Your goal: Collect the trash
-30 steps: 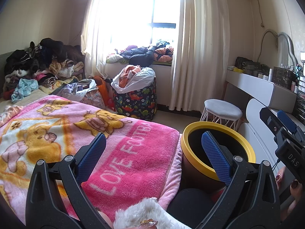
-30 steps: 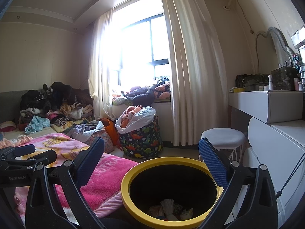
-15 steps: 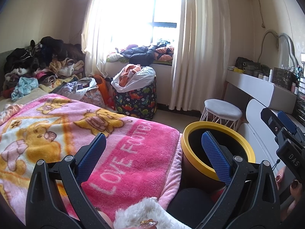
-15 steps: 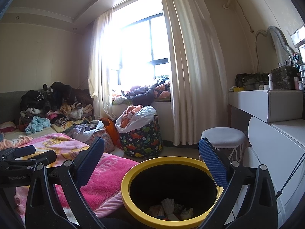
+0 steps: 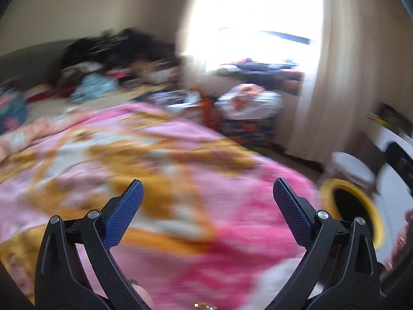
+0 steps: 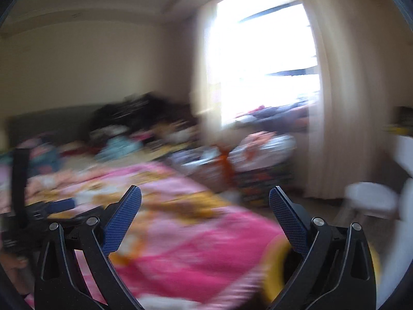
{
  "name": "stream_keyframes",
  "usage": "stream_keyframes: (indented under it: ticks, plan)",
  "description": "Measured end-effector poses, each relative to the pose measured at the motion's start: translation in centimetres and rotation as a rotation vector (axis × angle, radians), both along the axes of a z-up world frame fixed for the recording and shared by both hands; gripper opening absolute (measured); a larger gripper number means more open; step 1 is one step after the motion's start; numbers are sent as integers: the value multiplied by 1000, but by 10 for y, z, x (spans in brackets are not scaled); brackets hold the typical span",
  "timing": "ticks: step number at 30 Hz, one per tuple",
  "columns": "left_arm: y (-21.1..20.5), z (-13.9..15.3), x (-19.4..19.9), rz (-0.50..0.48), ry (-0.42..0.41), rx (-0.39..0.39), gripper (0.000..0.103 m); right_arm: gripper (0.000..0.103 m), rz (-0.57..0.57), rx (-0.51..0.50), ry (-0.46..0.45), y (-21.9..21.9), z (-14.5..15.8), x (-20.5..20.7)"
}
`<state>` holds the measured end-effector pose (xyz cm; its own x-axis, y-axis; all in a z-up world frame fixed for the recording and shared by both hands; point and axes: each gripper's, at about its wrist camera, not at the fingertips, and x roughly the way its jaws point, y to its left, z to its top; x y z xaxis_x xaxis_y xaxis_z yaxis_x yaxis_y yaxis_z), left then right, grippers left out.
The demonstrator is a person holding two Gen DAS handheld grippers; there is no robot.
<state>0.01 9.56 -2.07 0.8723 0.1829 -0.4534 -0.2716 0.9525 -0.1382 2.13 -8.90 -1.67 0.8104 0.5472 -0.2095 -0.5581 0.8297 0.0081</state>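
The bin (image 5: 358,214), black inside with a yellow rim, is the only task thing I can make out. In my left view it sits low at the far right, past my right-hand finger and just beyond the edge of the bed. In my right view only a smeared yellow arc of it (image 6: 277,266) shows at the bottom right, partly behind my right finger. So it lies below and to the right of both tools, and I judge my right gripper (image 6: 205,201) the nearer one, since the rim sits almost under it.

I cannot see any loose trash. Both views are badly blurred, and nothing on the pink blanket (image 5: 180,180) reads as a scrap or wrapper, so I cannot say which way the next piece lies or how its long side runs. My guess is that I am looking over the bed for something to pick up.

My left gripper (image 5: 207,193) has its blue-padded fingers spread wide with nothing between them. My right one is the same: fingers apart, holding nothing, with blanket showing in the gap.

Farther out there is a heap of clothes (image 6: 134,126) at the head of the bed, a bright window (image 6: 263,59) with pale curtains (image 6: 343,103), and a white stool (image 6: 371,200) on the right.
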Motion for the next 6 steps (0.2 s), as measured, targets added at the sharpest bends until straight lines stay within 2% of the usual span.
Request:
stream_keyframes:
  ticks: [2,4,6]
  plan:
    - [58,-14,-11,180,69,-9,92,97,164,-51,98,55,-8,12]
    - [104,-30,-18,317,159,-19,92,97,310,-138,216,120,-28,21]
    - [155,-54,-29,453,255,-37,92,97,435,-287,348,191,-63,26]
